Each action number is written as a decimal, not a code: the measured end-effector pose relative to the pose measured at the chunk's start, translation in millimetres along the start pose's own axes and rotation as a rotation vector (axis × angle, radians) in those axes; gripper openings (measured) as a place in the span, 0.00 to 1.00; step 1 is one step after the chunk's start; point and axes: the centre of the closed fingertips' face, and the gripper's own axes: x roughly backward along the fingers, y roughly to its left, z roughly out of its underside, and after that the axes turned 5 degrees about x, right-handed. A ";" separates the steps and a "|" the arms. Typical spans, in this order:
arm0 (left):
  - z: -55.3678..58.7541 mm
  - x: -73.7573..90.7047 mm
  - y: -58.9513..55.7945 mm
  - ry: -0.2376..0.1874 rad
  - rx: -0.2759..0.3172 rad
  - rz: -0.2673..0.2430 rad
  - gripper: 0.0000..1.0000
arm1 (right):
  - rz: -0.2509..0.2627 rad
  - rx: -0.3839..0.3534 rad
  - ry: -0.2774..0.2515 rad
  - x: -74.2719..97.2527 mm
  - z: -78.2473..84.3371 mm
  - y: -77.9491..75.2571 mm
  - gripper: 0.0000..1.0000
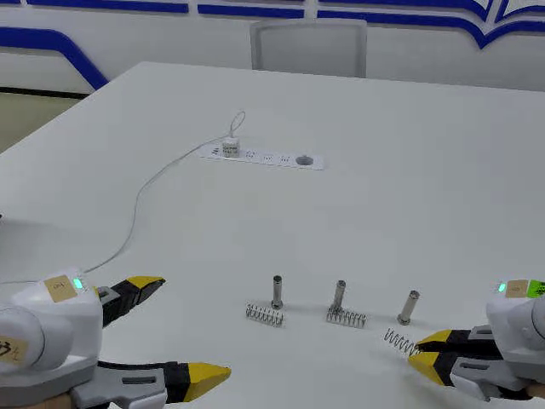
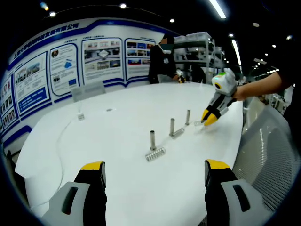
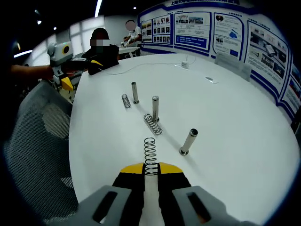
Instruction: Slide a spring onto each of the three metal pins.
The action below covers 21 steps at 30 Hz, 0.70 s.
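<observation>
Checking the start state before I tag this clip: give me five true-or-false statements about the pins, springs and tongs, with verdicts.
1. The left pin, middle pin and right pin all stand upright. True.
2. A spring sits on the middle pin. False: the left spring and middle spring lie on the table beside their pins.
3. The tongs of the right gripper are shut on the third spring. True.
4. The left gripper holds a pin. False: its tongs are open and empty.
5. A power strip lies beyond the pins. True.
</observation>
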 end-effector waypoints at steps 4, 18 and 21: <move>-16.9 -3.1 -5.1 -0.030 -0.008 0.027 0.86 | 0.006 0.060 0.004 6.5 -7.6 3.0 0.10; -65.8 -25.6 -51.9 -0.089 -0.171 0.178 0.72 | -0.021 0.167 -0.082 30.3 -53.2 28.2 0.10; -68.6 -29.6 -61.8 -0.082 -0.168 0.222 0.69 | -0.017 0.178 -0.095 34.3 -59.6 30.9 0.10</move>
